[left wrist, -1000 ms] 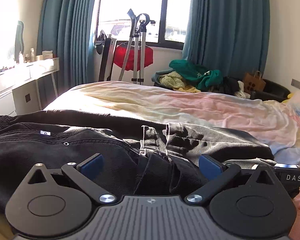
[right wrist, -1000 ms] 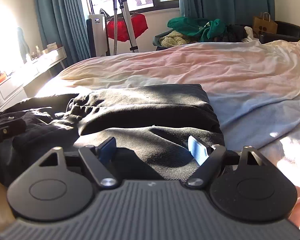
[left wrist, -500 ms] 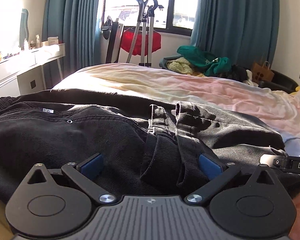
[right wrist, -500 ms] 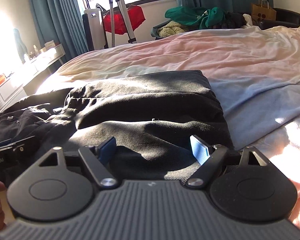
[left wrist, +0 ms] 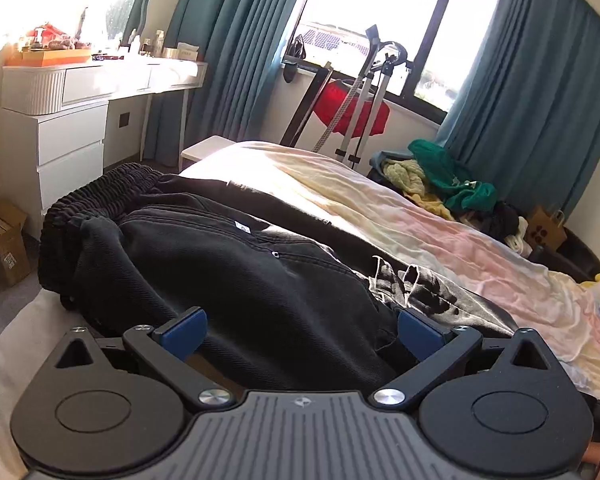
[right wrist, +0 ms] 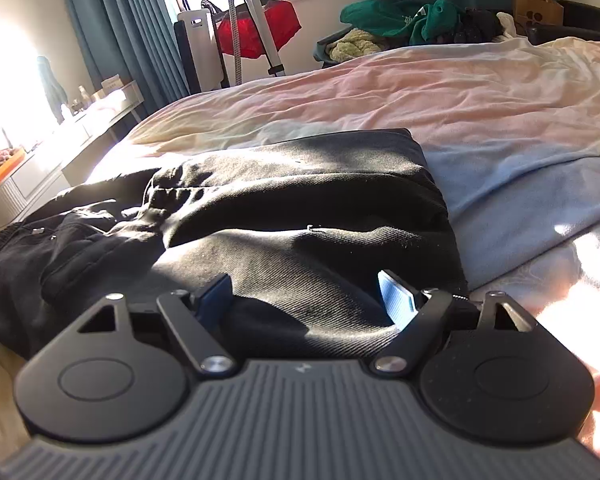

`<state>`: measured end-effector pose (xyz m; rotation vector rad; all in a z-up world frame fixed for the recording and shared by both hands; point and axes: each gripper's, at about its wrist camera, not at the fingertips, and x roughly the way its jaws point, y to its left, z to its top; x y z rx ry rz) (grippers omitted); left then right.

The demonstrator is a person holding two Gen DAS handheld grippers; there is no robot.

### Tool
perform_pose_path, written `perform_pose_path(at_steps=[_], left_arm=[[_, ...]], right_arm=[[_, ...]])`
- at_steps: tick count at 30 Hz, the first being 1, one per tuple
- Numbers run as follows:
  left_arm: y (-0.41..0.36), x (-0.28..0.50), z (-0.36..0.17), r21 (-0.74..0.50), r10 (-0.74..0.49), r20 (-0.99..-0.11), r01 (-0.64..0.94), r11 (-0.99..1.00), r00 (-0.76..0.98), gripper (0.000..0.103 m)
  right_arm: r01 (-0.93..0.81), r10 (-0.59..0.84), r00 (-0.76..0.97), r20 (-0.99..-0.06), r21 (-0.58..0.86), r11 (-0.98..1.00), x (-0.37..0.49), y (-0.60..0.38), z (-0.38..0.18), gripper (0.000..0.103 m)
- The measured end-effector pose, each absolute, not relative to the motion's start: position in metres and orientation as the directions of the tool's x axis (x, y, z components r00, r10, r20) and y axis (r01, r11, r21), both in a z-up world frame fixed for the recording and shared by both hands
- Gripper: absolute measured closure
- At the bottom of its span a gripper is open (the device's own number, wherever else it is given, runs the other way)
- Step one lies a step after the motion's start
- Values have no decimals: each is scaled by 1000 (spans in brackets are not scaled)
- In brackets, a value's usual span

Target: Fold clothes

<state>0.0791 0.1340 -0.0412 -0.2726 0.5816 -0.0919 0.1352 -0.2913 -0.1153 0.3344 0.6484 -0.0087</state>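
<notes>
Black trousers [left wrist: 236, 264] lie folded over on the bed, with the elastic waistband [left wrist: 96, 196] at the left end. My left gripper [left wrist: 300, 330] is open, its blue pads wide apart with the near edge of the black cloth between them. In the right wrist view the same trousers [right wrist: 300, 208] lie flat with a straight fold at the far right. My right gripper [right wrist: 306, 298] is open with the cloth's near edge between its pads. Neither pair of pads presses the cloth.
The bed sheet [right wrist: 480, 92] in pale pink, yellow and blue spreads beyond the trousers. A white dresser [left wrist: 68, 120] stands at left, a cardboard box [left wrist: 4, 240] on the floor. A pile of clothes [left wrist: 440, 176], a paper bag [left wrist: 546, 232] and a stand [left wrist: 364, 92] stand by the window.
My left gripper has swung left along the trousers, so the waistband and dresser now show. My right gripper has shifted slightly closer to the cloth. Both stay open.
</notes>
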Motion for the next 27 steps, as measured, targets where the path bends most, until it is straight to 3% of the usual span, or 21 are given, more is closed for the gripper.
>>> perform_pose_path(at_steps=[6,14,19,24,27], left_arm=[[172,76,-53,-275,-124,-572,-47,960,811,0],[232,75,-70,-491,-128,-614,-250,834,778,0],[252,74,-82,-561,-151,-644,-329,760,750,0],[263,69,-86,-623,-189,-624,-337,706,758,0],[261,70,-87,-634,-201,-621,-335,697,758,0]], right_arm=[[110,108,797,-595,318,942,135,-294,-115,22],[120,100,793,-601,316,941,137,-293,-114,22],[125,99,800,-591,327,937,135,-295,-113,22],[218,-23,882,-470,366,905,114,-308,-94,22],[239,-33,887,-460,397,886,112,-318,-94,22]])
